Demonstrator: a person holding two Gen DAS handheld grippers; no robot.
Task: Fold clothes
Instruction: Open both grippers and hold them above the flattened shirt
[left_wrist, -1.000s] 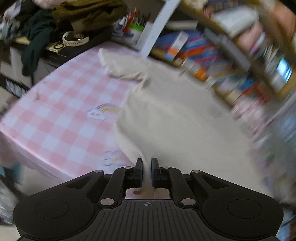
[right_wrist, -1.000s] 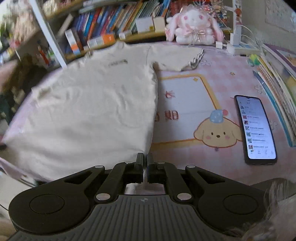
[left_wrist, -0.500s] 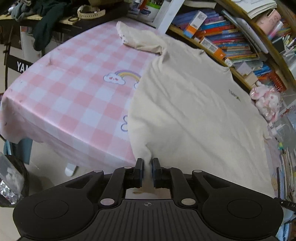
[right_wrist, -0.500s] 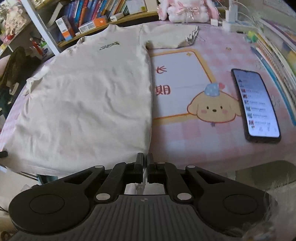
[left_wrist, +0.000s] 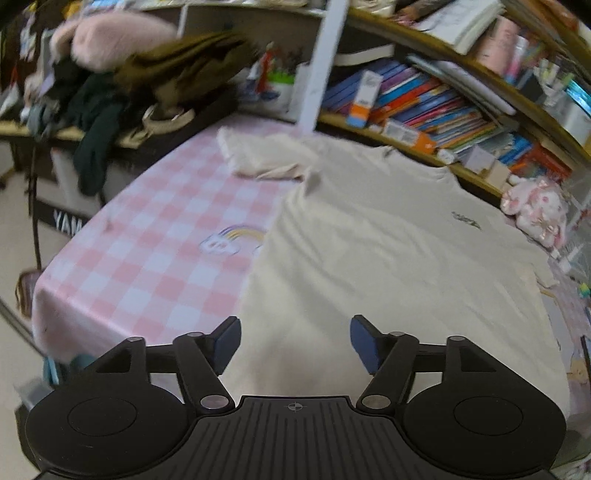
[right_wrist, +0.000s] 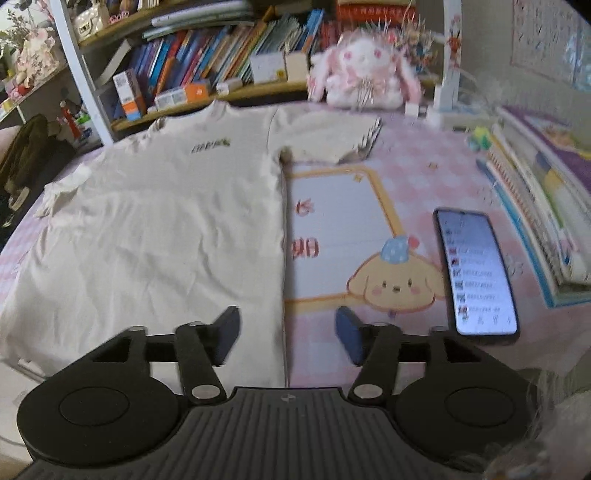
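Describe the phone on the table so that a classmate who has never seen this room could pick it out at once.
Start at the pink checked table where the cream T-shirt lies spread flat. To the shirt's right is a mat printed with a cartoon puppy; just beyond it lies the phone. It is the only dark slab with a lit screen, lying flat between the puppy and the books along the edge.

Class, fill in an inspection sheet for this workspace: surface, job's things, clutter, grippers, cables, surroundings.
Surface: pink checked tablecloth with cartoon prints.
Job's things: cream short-sleeved T-shirt spread flat, unfolded; far-left sleeve bunched.
Clutter: lit black smartphone, pink plush rabbit, stacked notebooks.
Grippers: left gripper open over hem; right gripper open over the shirt's side edge.
Cables: nothing seen clearly.
Surroundings: bookshelves, heaped dark clothes.
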